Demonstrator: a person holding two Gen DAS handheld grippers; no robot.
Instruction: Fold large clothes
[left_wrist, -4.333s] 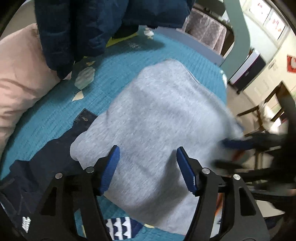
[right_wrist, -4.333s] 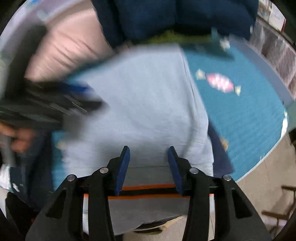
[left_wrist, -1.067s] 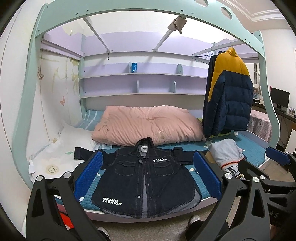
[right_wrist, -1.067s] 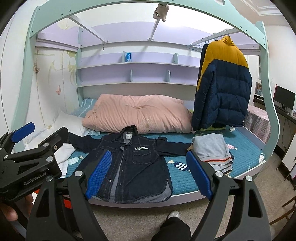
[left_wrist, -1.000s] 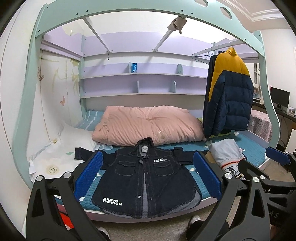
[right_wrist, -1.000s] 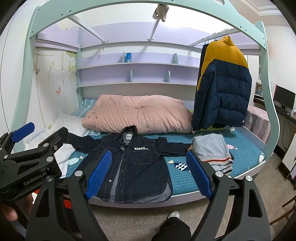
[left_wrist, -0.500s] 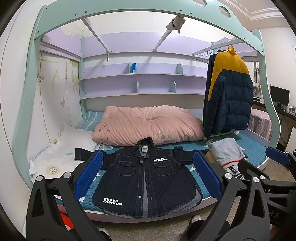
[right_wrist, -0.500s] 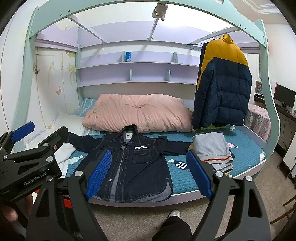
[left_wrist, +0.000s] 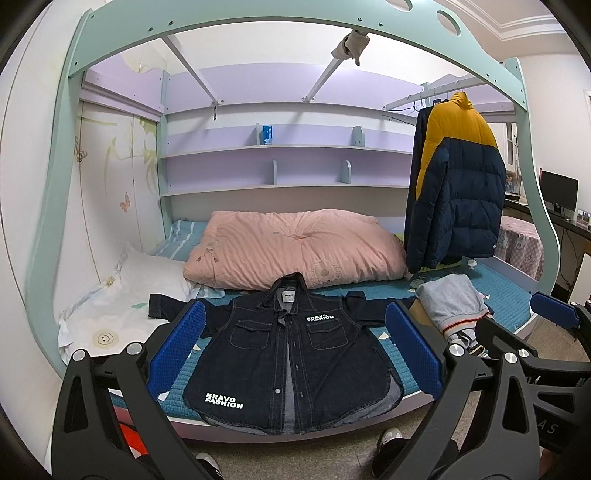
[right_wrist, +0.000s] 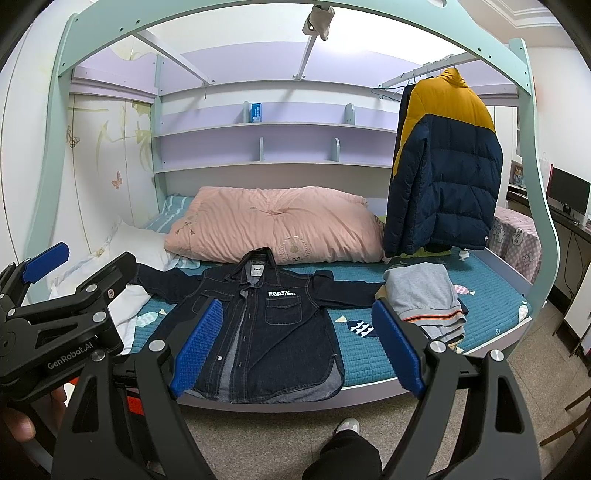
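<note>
Denim jacket (left_wrist: 291, 354) lay spread flat on the bed (left_wrist: 509, 299), hem over the edge. Both the left gripper (left_wrist: 295, 354) and right gripper (right_wrist: 295, 347) were wide open, empty (well back). I'd grab a sleeve first, fold inward.

Counts: one dark denim shirt (left_wrist: 291, 354) is lying spread on the one bed (right_wrist: 491, 299). One folded grey garment pile (right_wrist: 424, 295) is sitting beside it. One pink duvet (left_wrist: 295, 247) and one white pillow (left_wrist: 147, 280) are lying behind. One puffer jacket (right_wrist: 443, 166) is hanging. Two grippers are showing: left gripper (left_wrist: 295, 354), right gripper (right_wrist: 295, 347).
</note>
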